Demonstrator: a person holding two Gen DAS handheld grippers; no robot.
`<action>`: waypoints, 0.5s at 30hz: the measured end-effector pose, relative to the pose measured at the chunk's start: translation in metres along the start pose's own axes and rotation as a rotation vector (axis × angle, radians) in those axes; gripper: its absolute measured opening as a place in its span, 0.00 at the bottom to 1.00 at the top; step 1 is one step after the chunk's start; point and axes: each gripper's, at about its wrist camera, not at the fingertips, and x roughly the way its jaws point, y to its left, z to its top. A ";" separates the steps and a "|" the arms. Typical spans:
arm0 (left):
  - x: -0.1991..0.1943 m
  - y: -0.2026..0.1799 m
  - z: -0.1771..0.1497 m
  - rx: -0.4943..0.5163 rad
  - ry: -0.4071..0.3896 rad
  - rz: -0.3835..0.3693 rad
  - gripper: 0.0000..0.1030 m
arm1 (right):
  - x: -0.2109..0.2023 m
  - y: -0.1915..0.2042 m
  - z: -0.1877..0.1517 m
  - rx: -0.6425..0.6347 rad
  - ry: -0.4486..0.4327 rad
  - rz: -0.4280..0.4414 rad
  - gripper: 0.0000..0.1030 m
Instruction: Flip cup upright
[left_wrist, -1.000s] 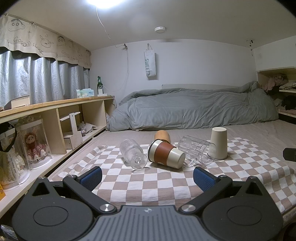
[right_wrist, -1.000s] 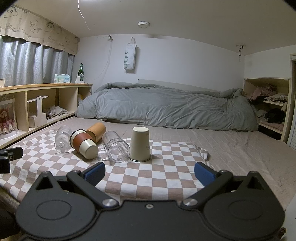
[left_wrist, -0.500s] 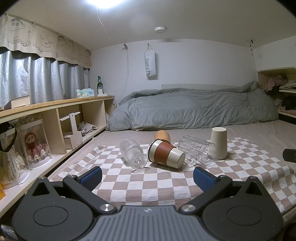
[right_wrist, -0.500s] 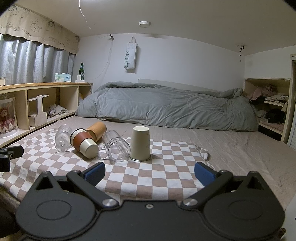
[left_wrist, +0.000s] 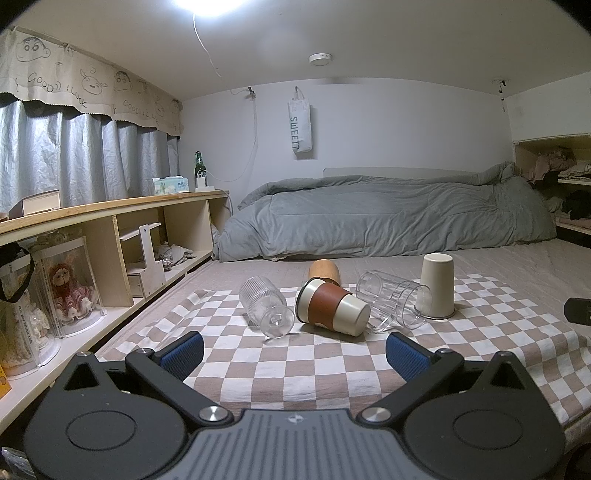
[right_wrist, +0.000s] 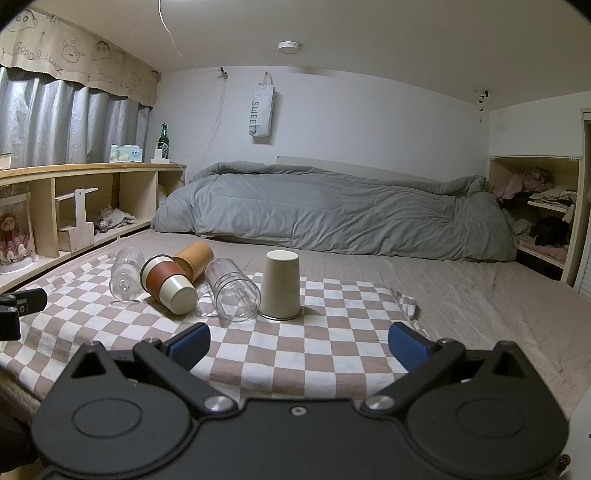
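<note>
Cream cup (right_wrist: 279, 283) — upside down

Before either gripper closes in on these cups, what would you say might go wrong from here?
1. The clear glass mug lies against the upside-down cream cup; lifting either may send the mug rolling.
2. The checkered cloth sits on soft bedding, so a righted cup may wobble or tip.
3. The brown-sleeved cup and ribbed glass lie close together; the open left hand-held gripper could bump one while reaching the other.
</note>
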 end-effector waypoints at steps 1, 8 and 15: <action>0.000 0.000 0.000 0.000 0.000 0.000 1.00 | 0.000 0.000 0.000 0.000 0.000 0.000 1.00; 0.001 -0.002 -0.001 0.002 0.004 -0.003 1.00 | 0.002 -0.001 0.002 0.002 0.003 0.005 1.00; 0.004 -0.008 -0.005 -0.007 0.008 -0.037 1.00 | 0.007 -0.002 0.004 0.011 0.011 -0.009 1.00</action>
